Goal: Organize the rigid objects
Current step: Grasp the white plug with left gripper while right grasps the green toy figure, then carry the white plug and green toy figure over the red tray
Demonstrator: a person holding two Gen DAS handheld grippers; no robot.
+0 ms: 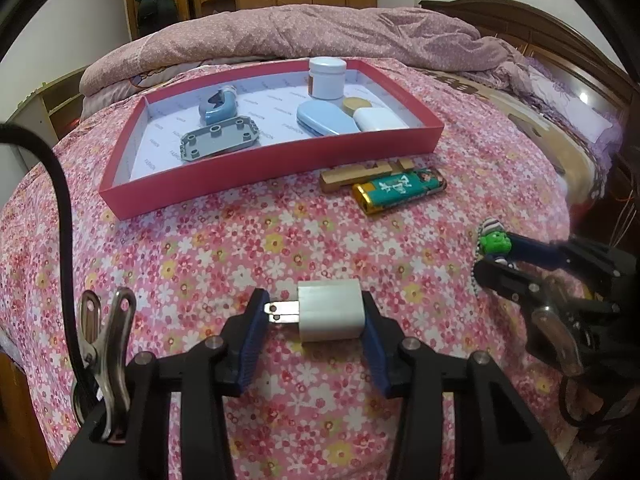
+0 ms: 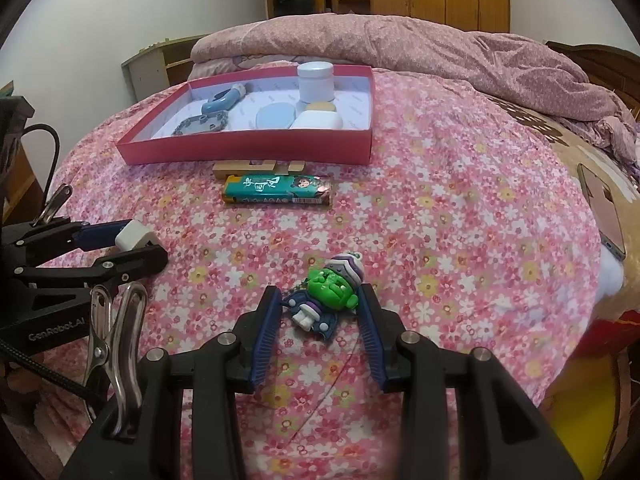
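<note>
The flowered bed [image 1: 248,240] carried the red tray [image 1: 256,168] (already part filled). The left claw [image 1: 316,312] was clamped on the white charger [image 1: 332,312], prong tips against one pad, so it might pivot loose. The right claw [image 2: 320,304] gripped the green figure keychain [image 2: 328,296], whose chain might snag.
</note>
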